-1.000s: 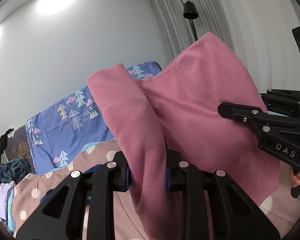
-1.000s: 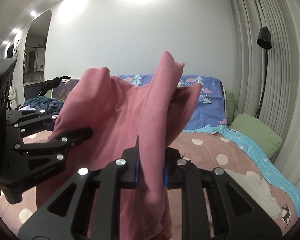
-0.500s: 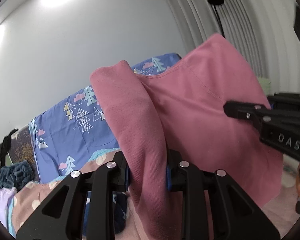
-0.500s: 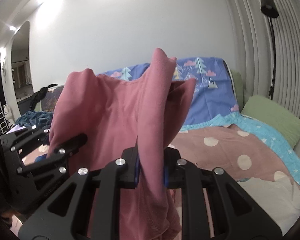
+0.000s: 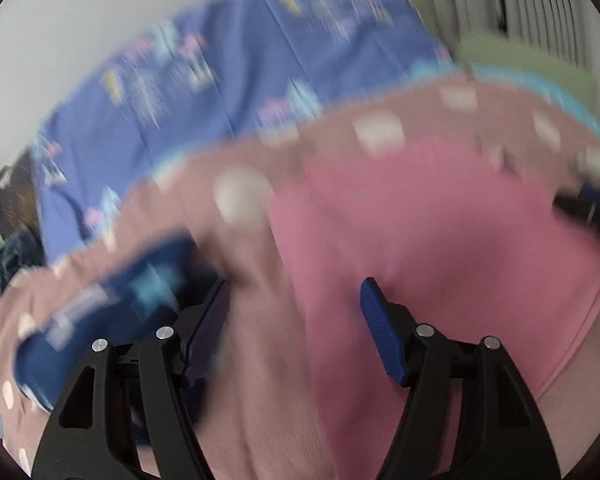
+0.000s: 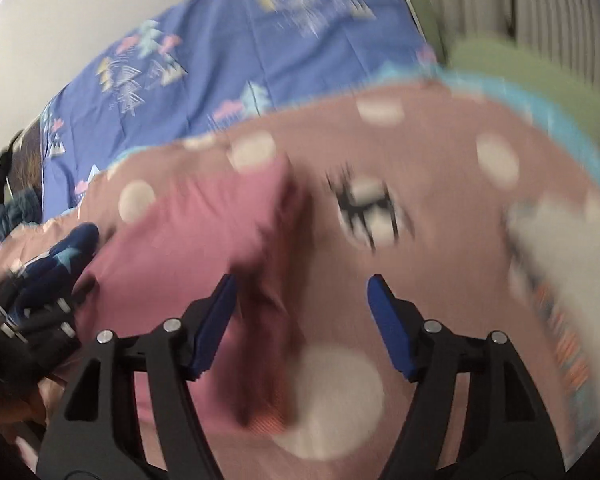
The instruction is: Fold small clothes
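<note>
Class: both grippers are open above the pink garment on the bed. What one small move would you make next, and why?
Probably lower the left gripper and right gripper and smooth the pink garment flat. Both sets of jaws stand open with nothing held, the garment lies on the dotted bedspread, and in the right wrist view its near part looks bunched. Blur hides finer detail.

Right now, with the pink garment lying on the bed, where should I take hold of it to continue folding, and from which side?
Probably the near edge of the pink garment, from above. It lies fairly flat on the dotted bedspread, and both the left gripper and right gripper are open over it. Motion blur hides the exact hem.
</note>
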A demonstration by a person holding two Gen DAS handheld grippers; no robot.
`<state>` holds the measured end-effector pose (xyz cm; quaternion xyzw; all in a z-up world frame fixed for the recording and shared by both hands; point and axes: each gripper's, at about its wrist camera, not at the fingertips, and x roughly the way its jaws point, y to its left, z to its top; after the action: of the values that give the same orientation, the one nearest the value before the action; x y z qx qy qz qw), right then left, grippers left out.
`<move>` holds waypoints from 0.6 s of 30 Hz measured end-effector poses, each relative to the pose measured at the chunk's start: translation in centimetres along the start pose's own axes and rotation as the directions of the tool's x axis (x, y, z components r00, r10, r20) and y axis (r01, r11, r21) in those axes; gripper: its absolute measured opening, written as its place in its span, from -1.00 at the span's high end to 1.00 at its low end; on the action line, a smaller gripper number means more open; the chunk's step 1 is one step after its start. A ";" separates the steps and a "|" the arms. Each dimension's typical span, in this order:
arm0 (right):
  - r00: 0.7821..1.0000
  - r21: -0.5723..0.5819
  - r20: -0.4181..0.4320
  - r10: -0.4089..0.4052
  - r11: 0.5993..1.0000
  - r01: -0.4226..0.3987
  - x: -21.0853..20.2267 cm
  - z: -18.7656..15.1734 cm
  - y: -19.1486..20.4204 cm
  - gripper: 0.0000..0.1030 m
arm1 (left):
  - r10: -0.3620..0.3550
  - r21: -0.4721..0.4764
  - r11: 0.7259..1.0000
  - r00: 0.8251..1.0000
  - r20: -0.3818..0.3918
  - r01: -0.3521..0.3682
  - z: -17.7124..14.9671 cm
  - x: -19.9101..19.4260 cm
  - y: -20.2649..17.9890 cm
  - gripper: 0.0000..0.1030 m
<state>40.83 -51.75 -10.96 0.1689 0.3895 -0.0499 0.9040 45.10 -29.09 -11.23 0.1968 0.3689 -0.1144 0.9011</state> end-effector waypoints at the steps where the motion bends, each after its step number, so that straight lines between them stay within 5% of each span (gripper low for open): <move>1: 0.999 0.066 -0.034 0.036 0.997 -0.034 0.3 -0.6 -1.2 -0.33 | -0.003 -0.007 1.000 1.000 0.011 0.003 -0.7 -0.2 -0.1 -0.32; 3: 0.995 0.160 -0.046 0.093 0.983 -0.085 -0.5 -2.3 -2.6 -0.33 | -0.045 -0.047 0.998 0.999 0.014 0.046 -1.0 -1.2 0.1 -0.32; 7: 0.995 0.085 0.038 0.087 0.992 -0.090 -4.9 -5.4 -2.0 -0.40 | -0.106 -0.088 0.990 0.994 0.030 0.109 -2.8 -4.2 0.4 -0.34; 13: 0.988 0.014 0.106 0.110 0.994 -0.113 -12.4 -10.1 -1.0 -0.58 | -0.158 -0.172 0.970 0.982 0.102 0.174 -7.6 -11.7 0.3 -0.76; 18: 0.962 -0.060 0.269 0.044 0.998 -0.029 -21.9 -14.0 0.8 -0.75 | -0.128 -0.203 0.965 0.973 0.193 0.167 -11.2 -20.4 -0.5 -0.97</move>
<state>16.19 -47.08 -3.93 0.1425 0.2609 -0.0451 0.9537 23.72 -23.42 -4.17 0.0579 0.3105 -0.1574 0.9357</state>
